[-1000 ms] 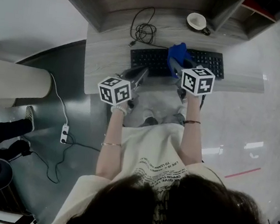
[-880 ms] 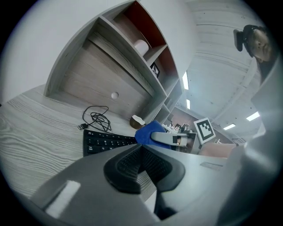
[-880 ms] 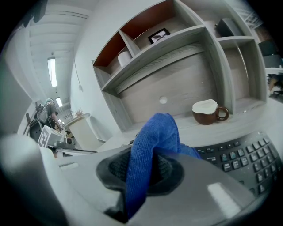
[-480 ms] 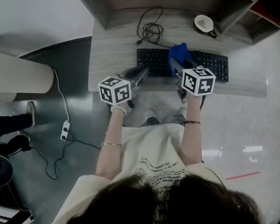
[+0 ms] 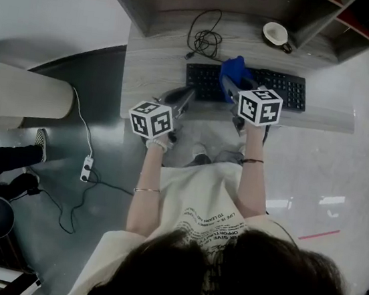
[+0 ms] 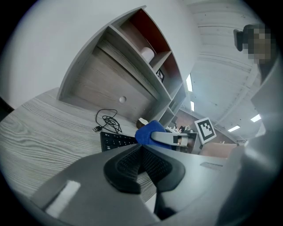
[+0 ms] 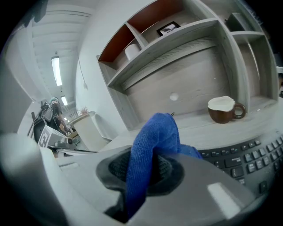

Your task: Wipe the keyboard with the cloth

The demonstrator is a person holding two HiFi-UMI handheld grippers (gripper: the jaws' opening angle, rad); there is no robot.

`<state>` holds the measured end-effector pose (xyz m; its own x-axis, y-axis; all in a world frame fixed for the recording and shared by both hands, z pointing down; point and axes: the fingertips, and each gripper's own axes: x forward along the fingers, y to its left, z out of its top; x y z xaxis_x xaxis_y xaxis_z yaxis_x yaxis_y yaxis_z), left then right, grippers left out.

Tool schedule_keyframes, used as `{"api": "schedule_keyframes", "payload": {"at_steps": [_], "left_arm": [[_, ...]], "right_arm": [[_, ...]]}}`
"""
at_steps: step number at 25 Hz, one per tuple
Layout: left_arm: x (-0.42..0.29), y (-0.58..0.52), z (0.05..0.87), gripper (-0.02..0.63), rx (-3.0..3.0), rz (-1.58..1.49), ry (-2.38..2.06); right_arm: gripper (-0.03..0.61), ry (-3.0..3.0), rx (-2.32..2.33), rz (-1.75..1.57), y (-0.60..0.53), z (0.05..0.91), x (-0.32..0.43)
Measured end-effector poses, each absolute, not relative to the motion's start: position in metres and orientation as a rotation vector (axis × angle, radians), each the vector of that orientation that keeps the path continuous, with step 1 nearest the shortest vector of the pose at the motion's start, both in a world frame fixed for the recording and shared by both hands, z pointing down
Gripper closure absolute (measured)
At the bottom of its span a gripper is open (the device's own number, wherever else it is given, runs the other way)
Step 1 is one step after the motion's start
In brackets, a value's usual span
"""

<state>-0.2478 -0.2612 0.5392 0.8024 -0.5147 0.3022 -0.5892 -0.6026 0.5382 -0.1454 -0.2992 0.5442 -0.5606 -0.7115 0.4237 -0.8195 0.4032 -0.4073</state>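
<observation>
Left hand-held gripper (image 5: 185, 98) hangs at the desk's (image 5: 151, 65) near edge, jaws together, empty, aimed 1 o'clock. Keyboard (image 5: 283, 89) lies long axis 9-to-3. Right hand-held gripper (image 5: 230, 85), forearm straight out, aims 11 o'clock, clamping the blue cloth (image 5: 234, 68) over the left-centre keys.

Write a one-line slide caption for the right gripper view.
Right gripper shut on the blue cloth, black keyboard at lower right, brown mug on the desk behind.

Non-task items, surface (image 5: 154, 72) and floor (image 5: 100, 122).
Brown cup (image 5: 276, 33), white inside, at rear right; coiled black cable (image 5: 205, 41) lies left of it; white power strip (image 5: 87, 168) on the floor.
</observation>
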Motion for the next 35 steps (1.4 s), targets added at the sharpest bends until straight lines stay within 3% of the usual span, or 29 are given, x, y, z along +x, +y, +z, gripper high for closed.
{"api": "schedule_keyframes", "payload": {"at_steps": [35], "left_arm": [[-0.294, -0.256, 0.54, 0.617, 2.303, 0.13, -0.932]], "right_arm": [[0.519, -2.554, 1.161, 0.858, -0.3, 0.544, -0.215]]}}
